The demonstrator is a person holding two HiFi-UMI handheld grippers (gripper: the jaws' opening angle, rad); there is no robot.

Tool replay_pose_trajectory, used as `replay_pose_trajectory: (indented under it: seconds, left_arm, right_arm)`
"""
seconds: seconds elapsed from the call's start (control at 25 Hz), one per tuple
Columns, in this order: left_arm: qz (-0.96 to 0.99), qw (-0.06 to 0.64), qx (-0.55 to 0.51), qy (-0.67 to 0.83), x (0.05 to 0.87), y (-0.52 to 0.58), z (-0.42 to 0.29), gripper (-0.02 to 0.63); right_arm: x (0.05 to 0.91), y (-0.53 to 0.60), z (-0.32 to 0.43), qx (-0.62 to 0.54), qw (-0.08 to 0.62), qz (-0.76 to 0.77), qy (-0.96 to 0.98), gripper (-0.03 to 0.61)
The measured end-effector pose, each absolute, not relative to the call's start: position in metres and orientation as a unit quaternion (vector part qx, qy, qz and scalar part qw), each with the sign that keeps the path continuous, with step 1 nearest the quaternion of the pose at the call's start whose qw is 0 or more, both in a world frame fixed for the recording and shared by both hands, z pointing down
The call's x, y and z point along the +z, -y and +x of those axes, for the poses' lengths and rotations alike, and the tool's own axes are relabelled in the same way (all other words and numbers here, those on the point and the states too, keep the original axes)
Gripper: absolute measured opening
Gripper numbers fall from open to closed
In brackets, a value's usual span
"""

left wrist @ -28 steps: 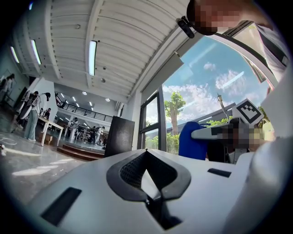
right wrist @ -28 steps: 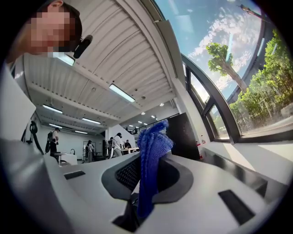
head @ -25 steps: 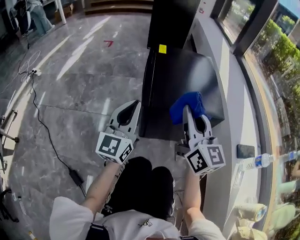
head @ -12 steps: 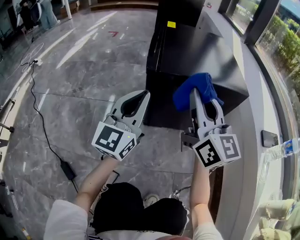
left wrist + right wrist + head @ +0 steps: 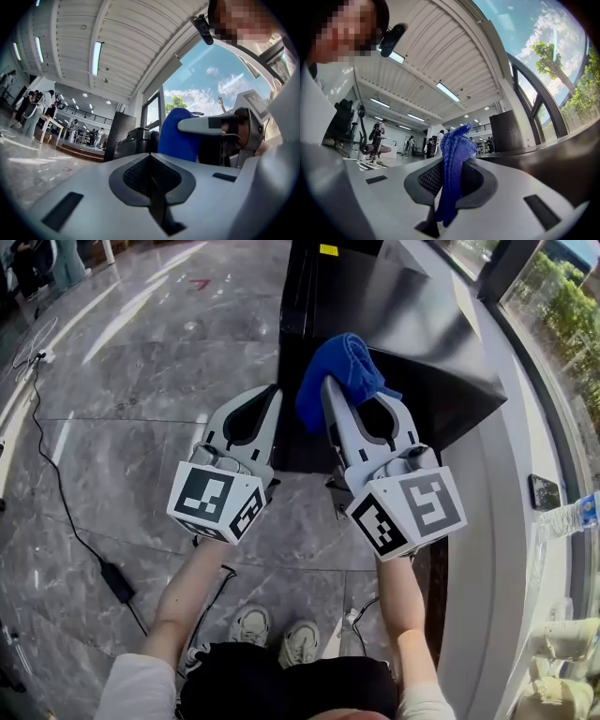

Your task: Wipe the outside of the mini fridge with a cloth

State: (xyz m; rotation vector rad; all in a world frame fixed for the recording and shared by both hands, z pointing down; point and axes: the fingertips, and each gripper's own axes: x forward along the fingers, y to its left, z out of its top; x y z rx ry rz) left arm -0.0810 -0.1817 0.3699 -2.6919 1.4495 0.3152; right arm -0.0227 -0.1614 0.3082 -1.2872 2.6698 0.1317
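Cloth [image 5: 341,360], blue and bunched, is pinched in the right gripper [image 5: 334,390]. The right gripper view shows the jaws of the right gripper [image 5: 450,165] closed on a fold of the cloth [image 5: 453,154], with the fabric sticking out above the tips and a short end hanging below. The left gripper [image 5: 271,397] sits just beside it. In the left gripper view its jaws [image 5: 150,158] are pressed together with nothing between them, and the cloth [image 5: 175,137] shows as a blue lump ahead and to the right. The mini fridge [image 5: 403,329] is a black box directly ahead of both grippers, with a yellow sticker [image 5: 328,249] at the far edge of its top. In the head view the cloth overlaps the fridge's near top edge, over the front face; I cannot tell whether it touches the surface. Both grippers point away from the person toward the fridge, marker cubes nearest the camera. A grey ledge [image 5: 487,521] runs along the right of the fridge, and a phone [image 5: 544,491] and a water bottle [image 5: 572,517] lie on it. The floor [image 5: 122,381] is marbled grey tile, with a black cable [image 5: 58,486] trailing across it at left. The person's shoes [image 5: 272,638] are visible below the arms.
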Motion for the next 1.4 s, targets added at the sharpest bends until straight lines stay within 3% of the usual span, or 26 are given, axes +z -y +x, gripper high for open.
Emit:
replay_pose_trajectory:
  seconds: [0.4, 0.88, 1.4]
  left_arm:
    - [-0.863, -0.023, 0.123, -0.49, 0.411, 0.188, -0.104, 0.003]
    - [-0.881, -0.009, 0.118, -0.457, 0.406, 0.18, -0.063, 0.003]
    - [-0.92, -0.027, 0.111, -0.375, 0.41, 0.164, 0.011, 0.003]
  right_arm:
    - [0.329, 0.193, -0.08, 0.057, 0.052, -0.431, -0.899, 0.064]
    - [0.328, 0.206, -0.036, 0.053, 0.045, -0.488, -0.87, 0.064]
    - [0.328, 0.202, 0.06, 0.071, 0.025, -0.569, -0.819, 0.064]
